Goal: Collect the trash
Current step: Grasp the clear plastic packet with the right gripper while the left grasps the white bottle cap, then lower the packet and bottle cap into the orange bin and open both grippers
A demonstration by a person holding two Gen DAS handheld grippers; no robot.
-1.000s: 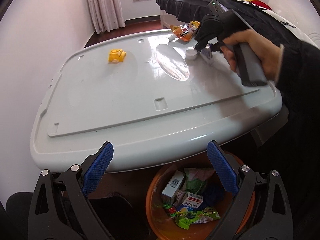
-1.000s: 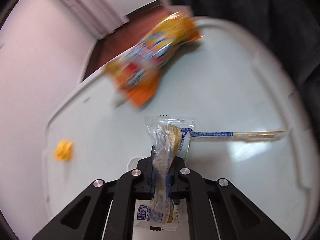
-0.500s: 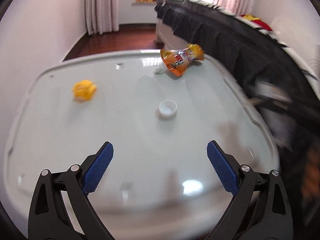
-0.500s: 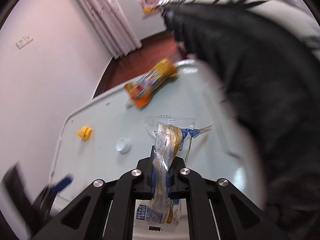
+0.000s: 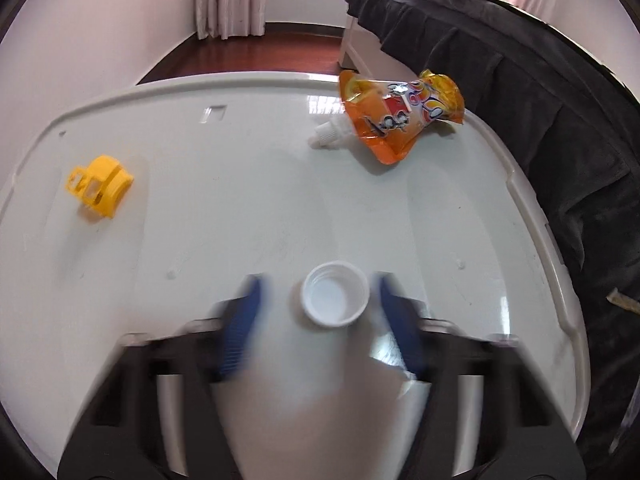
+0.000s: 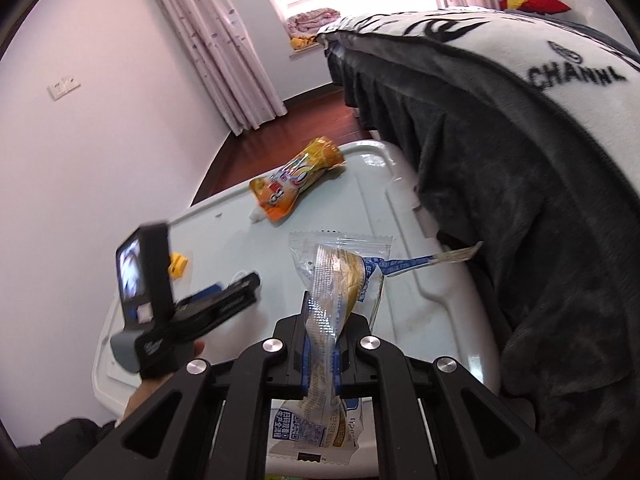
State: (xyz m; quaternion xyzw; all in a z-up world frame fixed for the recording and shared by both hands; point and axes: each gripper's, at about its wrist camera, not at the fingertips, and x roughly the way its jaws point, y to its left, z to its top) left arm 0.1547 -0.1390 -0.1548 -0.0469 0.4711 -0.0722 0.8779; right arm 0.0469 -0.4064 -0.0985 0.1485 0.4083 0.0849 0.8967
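A white bottle cap [image 5: 335, 299] lies open side up on the pale grey plastic lid [image 5: 240, 184]. My left gripper [image 5: 326, 320] is open, its blurred blue pads on either side of the cap. An orange drink pouch [image 5: 400, 114] lies at the far right of the lid; it also shows in the right wrist view [image 6: 294, 184]. A yellow plastic piece [image 5: 98, 188] lies at the left. My right gripper [image 6: 322, 340] is shut on a clear snack wrapper [image 6: 338, 276], held above the lid's near edge.
A bed with a dark grey blanket [image 6: 520, 160] runs along the lid's right side. A pink wall [image 6: 80, 160] stands on the left, curtains [image 6: 216, 40] and dark wood floor beyond. The left gripper's body [image 6: 180, 304] shows in the right wrist view.
My left gripper has moved forward over the lid to the white cap and its jaws have narrowed around it. My right gripper has lifted and pulled back with the wrapper.
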